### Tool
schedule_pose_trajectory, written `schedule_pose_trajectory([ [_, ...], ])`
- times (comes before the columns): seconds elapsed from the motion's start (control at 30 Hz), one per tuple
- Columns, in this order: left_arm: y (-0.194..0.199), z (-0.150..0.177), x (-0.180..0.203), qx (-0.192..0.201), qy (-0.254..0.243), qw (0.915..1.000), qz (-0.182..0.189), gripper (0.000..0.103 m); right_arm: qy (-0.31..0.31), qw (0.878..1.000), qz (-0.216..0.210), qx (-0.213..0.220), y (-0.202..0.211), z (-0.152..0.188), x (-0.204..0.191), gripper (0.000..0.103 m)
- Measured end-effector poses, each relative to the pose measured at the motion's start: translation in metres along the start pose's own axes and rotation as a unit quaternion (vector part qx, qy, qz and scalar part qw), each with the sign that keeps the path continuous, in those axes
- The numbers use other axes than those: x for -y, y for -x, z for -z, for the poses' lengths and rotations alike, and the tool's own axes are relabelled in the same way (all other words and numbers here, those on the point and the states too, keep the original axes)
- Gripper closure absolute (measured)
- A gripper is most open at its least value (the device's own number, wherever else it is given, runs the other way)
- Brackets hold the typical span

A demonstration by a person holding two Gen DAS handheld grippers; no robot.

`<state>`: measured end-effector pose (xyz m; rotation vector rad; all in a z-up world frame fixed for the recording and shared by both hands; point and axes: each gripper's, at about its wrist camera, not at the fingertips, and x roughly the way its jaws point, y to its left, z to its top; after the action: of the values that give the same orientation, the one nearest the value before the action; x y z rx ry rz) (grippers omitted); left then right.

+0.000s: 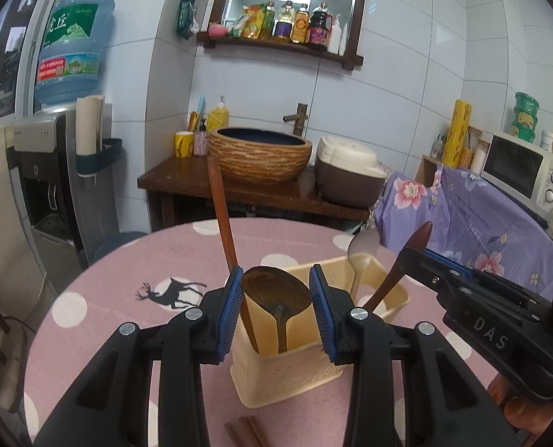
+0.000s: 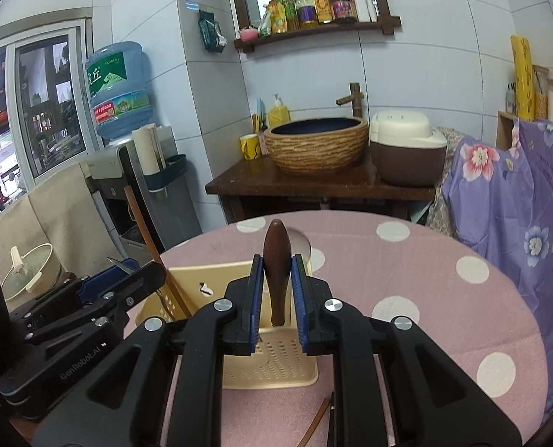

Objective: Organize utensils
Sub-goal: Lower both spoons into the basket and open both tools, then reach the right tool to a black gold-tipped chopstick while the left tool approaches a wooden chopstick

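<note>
Holding two wooden utensils over a cream utensil caddy (image 1: 287, 368) on a pink polka-dot table (image 1: 101, 290), the person worked with a gripper in each hand. The left gripper (image 1: 276, 309) had its jaws clenched on the bowl of a dark wooden ladle (image 1: 276, 290), whose handle pointed down into the caddy's near compartment. The right gripper (image 2: 276, 294) had its jaws clenched on the handle of a wooden spoon (image 2: 276, 257), directly above the caddy's rim. A long wooden spatula (image 1: 222, 219) and a metal spoon (image 1: 364, 246) already stood inside the caddy. Lowering each piece straight down, slowly, before letting go would likely keep the light caddy from tipping.
</note>
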<state>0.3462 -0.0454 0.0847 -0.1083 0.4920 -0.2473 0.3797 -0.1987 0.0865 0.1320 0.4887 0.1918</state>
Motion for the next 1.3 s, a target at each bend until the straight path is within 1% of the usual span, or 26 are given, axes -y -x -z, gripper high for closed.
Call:
schedule_pose_trajectory([
  [0.17, -0.005, 0.007, -0.004, -0.015, 0.007, 0.9999, 0.003, 0.066, -0.006, 1.000, -0.002, -0.014, -0.008, 0.009, 0.004, 0.087],
  [0.23, -0.002, 0.008, -0.005, -0.014, 0.010, 0.9998, 0.004, 0.064, -0.007, 1.000, -0.008, -0.006, -0.005, 0.011, 0.005, 0.086],
  [0.3, 0.004, 0.009, -0.007, -0.010, 0.017, 0.9998, 0.010, 0.054, -0.003, 1.000, -0.014, 0.001, -0.001, 0.012, 0.004, 0.083],
  [0.33, 0.008, 0.009, -0.006, -0.008, 0.020, 0.9997, 0.012, 0.051, -0.001, 1.000, -0.012, 0.003, 0.002, 0.012, 0.003, 0.081],
  [0.4, 0.020, 0.011, -0.007, 0.001, 0.027, 0.9995, 0.014, 0.042, 0.003, 1.000, -0.008, 0.009, 0.012, 0.013, 0.003, 0.075],
  [0.47, 0.034, 0.017, -0.010, 0.005, 0.030, 0.9995, 0.012, 0.038, 0.007, 1.000, -0.004, 0.014, 0.025, 0.017, 0.004, 0.072],
  [0.53, 0.046, 0.028, -0.012, 0.001, 0.027, 0.9996, 0.003, 0.036, 0.011, 1.000, 0.007, 0.009, 0.037, 0.025, 0.007, 0.069],
  [0.63, 0.060, 0.055, -0.019, -0.025, 0.018, 0.9994, -0.017, 0.036, 0.026, 0.999, 0.035, -0.020, 0.053, 0.049, 0.012, 0.067],
  [0.73, 0.065, 0.087, -0.023, -0.062, 0.006, 0.9973, -0.039, 0.037, 0.043, 0.994, 0.073, -0.065, 0.060, 0.089, 0.022, 0.066],
  [0.8, 0.066, 0.108, -0.024, -0.088, 0.003, 0.9948, -0.051, 0.043, 0.042, 0.991, 0.089, -0.087, 0.063, 0.111, 0.030, 0.066],
  [0.87, 0.066, 0.123, -0.022, -0.107, 0.004, 0.9932, -0.047, 0.045, 0.035, 0.988, 0.101, -0.108, 0.067, 0.134, 0.037, 0.066],
  [0.93, 0.064, 0.135, -0.016, -0.125, 0.001, 0.9914, -0.039, 0.049, 0.017, 0.987, 0.097, -0.127, 0.070, 0.154, 0.043, 0.066],
  [1.07, 0.059, 0.151, -0.005, -0.141, -0.011, 0.9891, -0.043, 0.055, 0.015, 0.983, 0.095, -0.155, 0.070, 0.177, 0.044, 0.066],
  [1.13, 0.055, 0.156, -0.006, -0.150, -0.001, 0.9879, -0.042, 0.056, 0.016, 0.982, 0.096, -0.162, 0.069, 0.181, 0.043, 0.066],
  [1.3, 0.054, 0.164, -0.006, -0.154, 0.002, 0.9869, -0.050, 0.056, 0.015, 0.980, 0.093, -0.174, 0.068, 0.188, 0.043, 0.066],
])
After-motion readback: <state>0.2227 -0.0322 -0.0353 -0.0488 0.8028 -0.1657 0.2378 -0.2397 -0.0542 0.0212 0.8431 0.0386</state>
